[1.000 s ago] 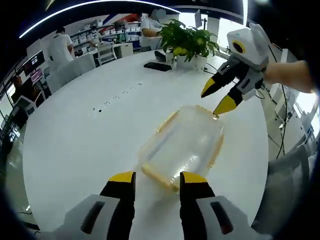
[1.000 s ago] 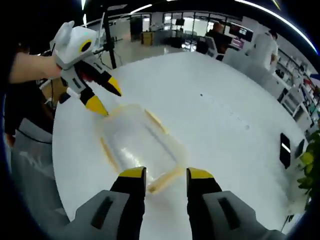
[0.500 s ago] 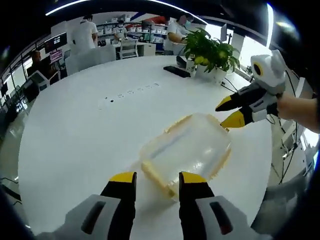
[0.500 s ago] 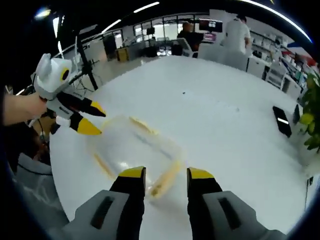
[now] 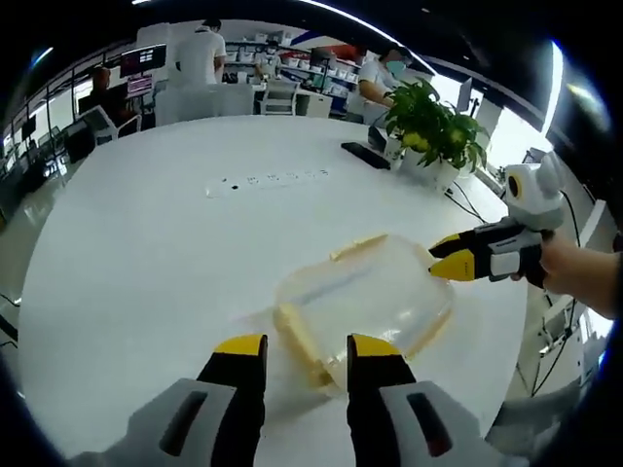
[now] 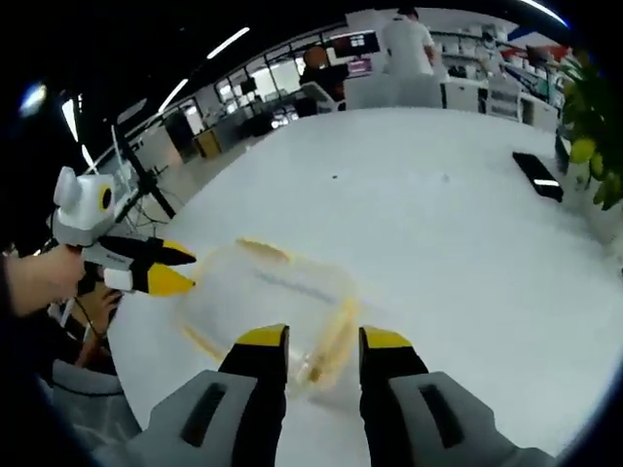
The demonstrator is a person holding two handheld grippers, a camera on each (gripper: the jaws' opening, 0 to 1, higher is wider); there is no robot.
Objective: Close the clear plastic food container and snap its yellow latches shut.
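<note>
My left gripper [image 5: 295, 348]: low over the white table [image 5: 127, 253], jaws apart, the container's near end sitting just past the yellow tips.
My right gripper [image 6: 312, 341]: same low pose from the opposite end, jaws parted, tips at that short end with its yellow latch [image 6: 331, 338].
Right gripper in the left gripper view [image 5: 450, 260]: held level in my hand [image 5: 574, 275], tips by the container's far right corner; the jaws look nearly together there, though the angle is poor.
Left gripper in the right gripper view [image 6: 180, 269]: level, tips just beside the container's left edge.
Container [image 5: 365, 297]: clear, lid on, lying on the table between my two grippers.
Hard to make out: whether any latch is snapped down; the plastic blurs and glares.
Background: potted plant [image 5: 433, 125], phone [image 6: 538, 176], people at desks.
</note>
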